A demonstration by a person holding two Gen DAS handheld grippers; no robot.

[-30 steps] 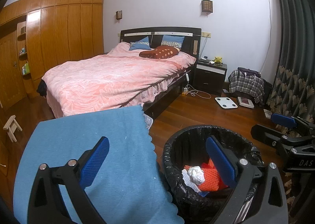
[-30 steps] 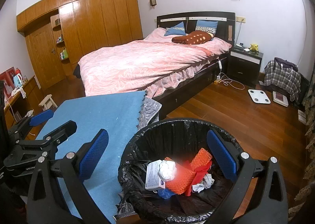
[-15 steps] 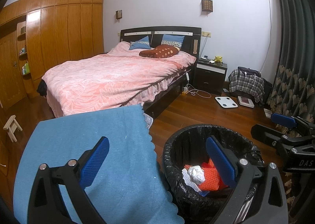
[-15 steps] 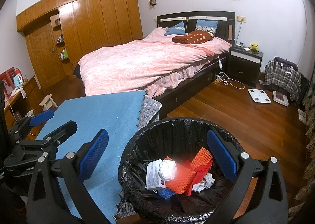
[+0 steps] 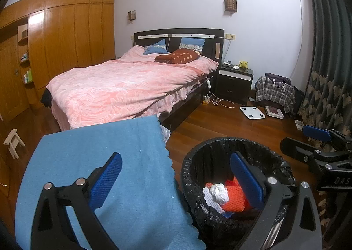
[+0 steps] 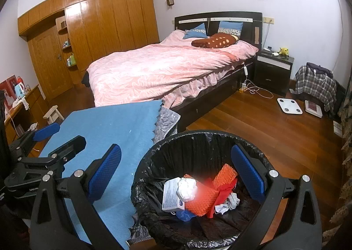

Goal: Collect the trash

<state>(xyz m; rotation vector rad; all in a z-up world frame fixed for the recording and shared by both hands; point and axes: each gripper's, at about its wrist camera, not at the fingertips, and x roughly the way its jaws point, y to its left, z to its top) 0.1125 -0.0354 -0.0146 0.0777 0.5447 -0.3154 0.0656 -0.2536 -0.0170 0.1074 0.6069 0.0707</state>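
- Both views are evenly lit by indoor light, moderately bright with a slightly cool cast on the white wall [image 5: 180,3].
- Glare streaks down the glossy wardrobe doors [image 5: 35,25] and sheens off the wooden floor [image 6: 253,122].
- Strong fisheye bending curves the wardrobe and curtain [image 5: 325,52]; the corners fall into black vignette.
- A soft red-orange bloom smears the trash [image 6: 204,190] in the right wrist view.
- The bin's interior [image 5: 220,162] is dark.

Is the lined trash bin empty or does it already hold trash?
It holds trash. Inside the trash bin lie orange netting, a crumpled white tissue and a printed paper box, filling only the bottom.
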